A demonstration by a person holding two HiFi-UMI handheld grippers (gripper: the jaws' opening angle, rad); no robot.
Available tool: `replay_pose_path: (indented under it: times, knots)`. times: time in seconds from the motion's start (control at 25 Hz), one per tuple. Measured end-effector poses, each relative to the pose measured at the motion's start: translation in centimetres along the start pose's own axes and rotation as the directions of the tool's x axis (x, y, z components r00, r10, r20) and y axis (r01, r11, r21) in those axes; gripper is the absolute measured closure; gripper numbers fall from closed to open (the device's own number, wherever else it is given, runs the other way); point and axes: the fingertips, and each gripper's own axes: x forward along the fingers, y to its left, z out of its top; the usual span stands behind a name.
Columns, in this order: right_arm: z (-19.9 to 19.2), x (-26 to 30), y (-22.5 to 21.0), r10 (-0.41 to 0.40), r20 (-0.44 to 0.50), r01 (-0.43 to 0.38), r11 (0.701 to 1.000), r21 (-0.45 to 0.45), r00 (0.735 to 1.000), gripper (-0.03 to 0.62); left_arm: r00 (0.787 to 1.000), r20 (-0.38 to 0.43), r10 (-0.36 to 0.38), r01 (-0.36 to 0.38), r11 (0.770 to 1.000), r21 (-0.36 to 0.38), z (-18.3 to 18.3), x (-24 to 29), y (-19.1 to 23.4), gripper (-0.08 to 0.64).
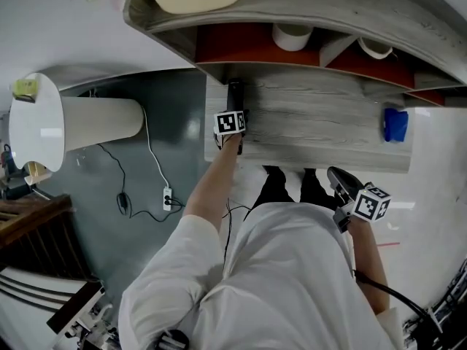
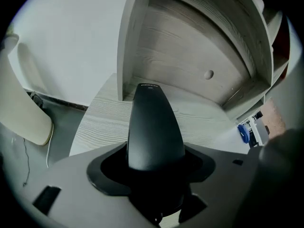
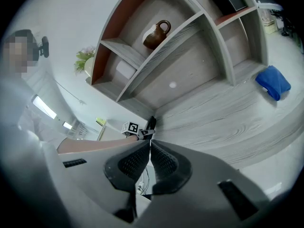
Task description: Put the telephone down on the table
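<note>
The left gripper [image 1: 235, 114] clamped the black telephone handset [image 2: 154, 127] over the left end of the grey wooden table [image 1: 321, 122], seemingly ready to set it down, while the right gripper [image 3: 148, 161] hung closed and empty, clear of the work.

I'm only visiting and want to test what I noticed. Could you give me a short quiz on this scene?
1. What is the left gripper clamped on?
2. True or false: the right gripper has its jaws wide apart.
3. The blue cloth lies on: A the table's right end, B the floor, C a shelf.
Key: 1 the telephone; 2 false, they are together with nothing between them; 3 A.
</note>
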Motion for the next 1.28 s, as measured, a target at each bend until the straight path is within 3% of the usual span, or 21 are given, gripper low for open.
replay_pose_path:
  times: [0.36, 0.64, 1.12, 1.28]
  knots:
    - [0.3, 1.9, 0.8, 0.005, -0.029, -0.005, 1.0, -0.014, 1.0, 0.572, 0.997, -0.028, 0.069, -0.066, 0.993, 0.097, -1.1, 1.4, 0.5, 0.244]
    - [0.0, 1.8, 0.5, -0.015, -0.033, 0.015, 1.0, -0.007, 0.999, 0.572, 0.986, -0.047, 0.162, -0.149, 0.969, 0.199, -1.4, 1.3, 1.8, 0.238]
    - [-0.8, 1.5, 1.0, -0.006, -0.034, 0.005, 1.0, -0.026, 0.999, 0.572, 0.997, 0.051, 0.056, -0.065, 0.981, 0.183, -0.4, 0.9, 0.3, 0.218]
    - [-1.0, 1.2, 1.3, 0.001, -0.027, -0.002, 0.999, -0.038, 1.0, 0.572, 0.993, 0.067, 0.093, -0.104, 0.979, 0.175, -0.6, -0.6, 1.1, 0.218]
